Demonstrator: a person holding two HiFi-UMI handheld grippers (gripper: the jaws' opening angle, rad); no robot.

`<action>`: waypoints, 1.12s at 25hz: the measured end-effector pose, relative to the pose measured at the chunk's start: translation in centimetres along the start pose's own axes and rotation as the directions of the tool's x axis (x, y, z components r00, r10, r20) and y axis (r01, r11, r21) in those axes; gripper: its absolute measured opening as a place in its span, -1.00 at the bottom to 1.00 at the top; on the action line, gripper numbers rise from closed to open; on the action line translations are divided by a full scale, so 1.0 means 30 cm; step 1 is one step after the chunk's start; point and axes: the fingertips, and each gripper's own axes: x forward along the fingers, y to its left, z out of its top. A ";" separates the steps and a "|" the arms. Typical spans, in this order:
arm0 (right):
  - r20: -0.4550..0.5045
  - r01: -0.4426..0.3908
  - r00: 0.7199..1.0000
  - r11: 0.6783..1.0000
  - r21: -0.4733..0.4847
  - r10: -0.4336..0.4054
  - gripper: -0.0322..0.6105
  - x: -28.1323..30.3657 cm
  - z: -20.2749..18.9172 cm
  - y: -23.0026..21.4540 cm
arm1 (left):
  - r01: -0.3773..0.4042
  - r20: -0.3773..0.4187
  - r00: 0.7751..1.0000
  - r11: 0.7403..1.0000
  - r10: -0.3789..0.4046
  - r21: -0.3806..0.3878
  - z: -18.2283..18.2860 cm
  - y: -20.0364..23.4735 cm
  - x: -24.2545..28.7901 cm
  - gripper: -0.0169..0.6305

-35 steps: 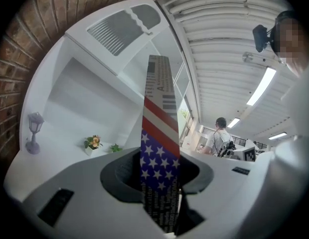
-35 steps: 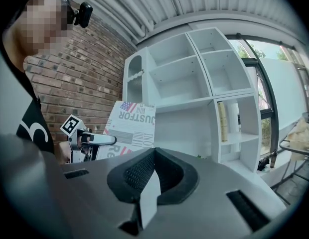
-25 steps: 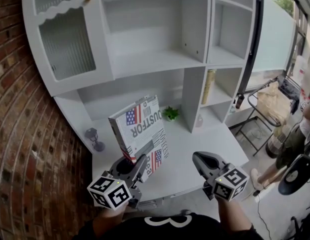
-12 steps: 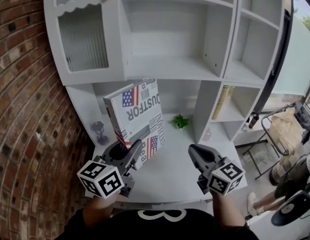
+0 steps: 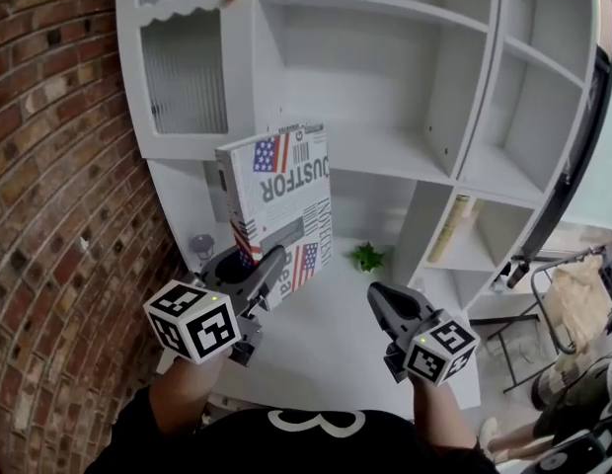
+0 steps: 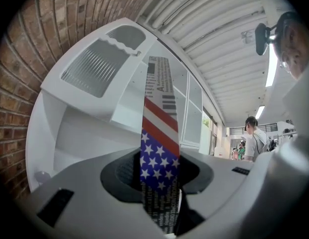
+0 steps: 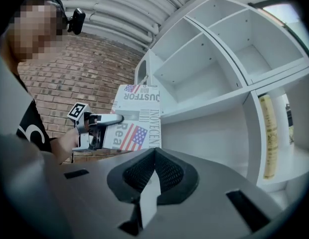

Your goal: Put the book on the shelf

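book [image 5: 280, 205] — upright, lower edge clamped in left gripper [image 5: 255, 276] | raised before white shelf unit [image 5: 385, 156] | right gripper [image 5: 383, 304] — jaws together, empty

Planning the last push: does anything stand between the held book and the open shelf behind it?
Nothing visible does. The book, clamped in the left gripper, stands upright before the open shelf, whose board looks bare. The small plant sits lower, on the counter.
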 end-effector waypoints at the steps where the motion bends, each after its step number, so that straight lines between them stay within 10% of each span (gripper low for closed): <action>1: 0.001 -0.009 1.000 1.000 0.000 0.009 -0.87 0.001 0.002 -0.011 | -0.010 0.014 1.000 1.000 0.009 0.025 0.028 -0.002 0.012 -0.48; 10: 0.027 -0.060 0.998 0.998 -0.027 0.061 -0.87 -0.007 0.046 -0.086 | -0.082 0.107 0.992 0.977 0.062 0.194 0.232 -0.030 0.108 -0.48; 28: -0.018 -0.075 0.997 0.997 -0.014 0.074 -0.87 -0.088 0.014 -0.198 | -0.221 0.171 0.968 0.945 0.183 0.240 0.478 0.007 0.363 -0.48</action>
